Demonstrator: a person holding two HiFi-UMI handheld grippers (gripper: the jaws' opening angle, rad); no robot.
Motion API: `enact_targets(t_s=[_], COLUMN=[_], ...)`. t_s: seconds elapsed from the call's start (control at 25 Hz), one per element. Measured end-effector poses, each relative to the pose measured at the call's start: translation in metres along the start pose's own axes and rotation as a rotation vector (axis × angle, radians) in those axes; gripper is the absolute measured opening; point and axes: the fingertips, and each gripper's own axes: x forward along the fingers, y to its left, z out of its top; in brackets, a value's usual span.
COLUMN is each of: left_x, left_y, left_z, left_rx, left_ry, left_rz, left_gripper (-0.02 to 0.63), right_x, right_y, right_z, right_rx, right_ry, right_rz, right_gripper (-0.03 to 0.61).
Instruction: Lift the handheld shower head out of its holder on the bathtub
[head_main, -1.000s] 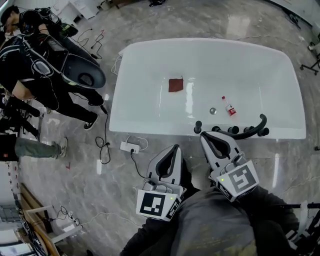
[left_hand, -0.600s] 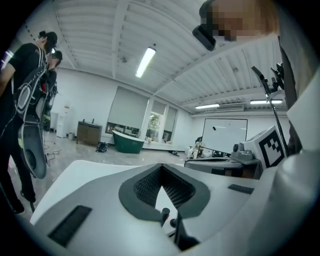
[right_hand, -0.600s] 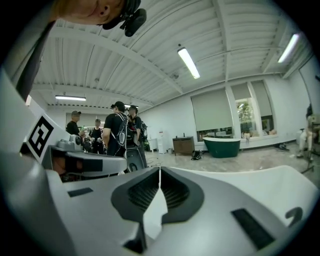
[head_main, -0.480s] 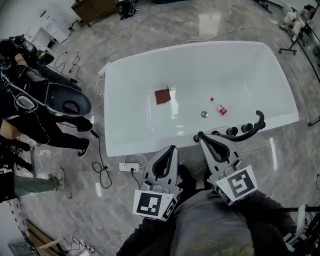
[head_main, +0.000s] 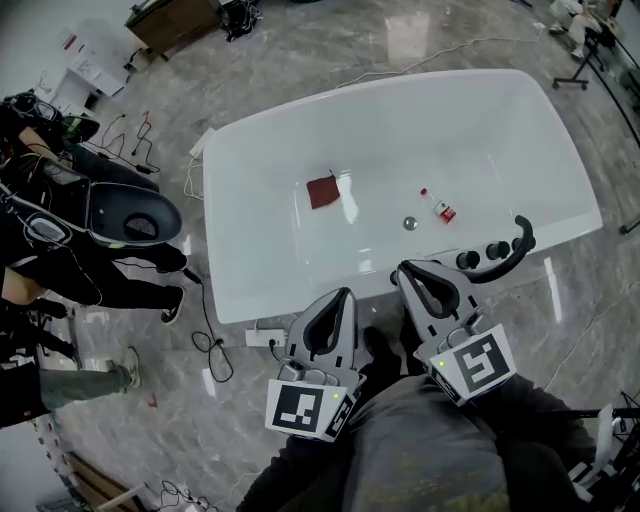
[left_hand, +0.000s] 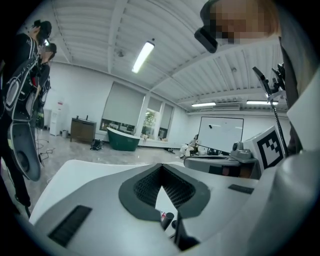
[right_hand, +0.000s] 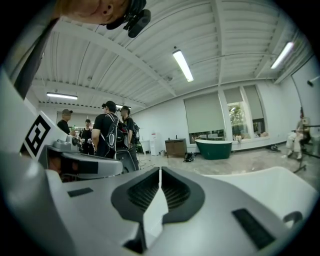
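Your right claw (head_main: 408, 272) is closed tight, pad against pad, with nothing caught in it; its tip sits at the near rim of the white bathtub (head_main: 240, 270), at the left end of a row of black knobs (head_main: 466, 260), and whether it touches the nearest one I cannot tell. Your left claw (head_main: 338, 300) is closed as well, its tips meeting on nothing; it lies just beside the right one, to its left, pointing at the tub's near wall and short of the rim.

The handheld shower head (head_main: 508, 255) rests in its holder on that same near rim; it is a black curved handle to the right of your right claw, past the knobs, and neither claw is on it.

Inside the tub a red cloth (head_main: 323, 190) lies flat toward the left of the bottom; a small bottle (head_main: 438, 207) with a red label lies on its side toward the right; the round drain (head_main: 408, 224) is just beside the bottle, on the side nearer you.

On the marble floor (head_main: 300, 60) a white power strip (head_main: 265, 336) and its black cable lie at the foot of the tub, left of your left claw; people in dark clothes (head_main: 60, 250) stand well off to the left; in the right gripper view a dark green tub (right_hand: 214, 148) and a brown cabinet (right_hand: 176, 147) stand by the far wall.
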Motion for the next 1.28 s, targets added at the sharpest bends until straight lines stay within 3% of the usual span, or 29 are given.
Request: enact_targets(t_s=[0.4,0.52,0.72,1.28], left_x=[-0.001,-0.002,-0.001,0.014], left_y=[0.007,0.007,0.007,0.003], left_z=[-0.007,-0.01,-0.018,-0.039], left_rx=[-0.011,-0.015,-0.017,0.005], left_ry=[0.023,0.031,0.05,0.078], left_rz=[-0.007,-0.011,-0.016,-0.037], left_gripper=[0.002,0.002,0.002,0.002], right_x=[0.006,0.007,0.007,0.009], right_y=[0.003,0.005,0.003,-0.016], right_z=[-0.009,-0.012,-0.022,-0.051], right_rx=[0.002,-0.007,-0.005,0.004], right_ry=[0.022,0.029,0.042,0.07], right_rz=[-0.007,0.0,-0.009,-0.053], right_gripper=[0.008,0.069,0.118,0.145])
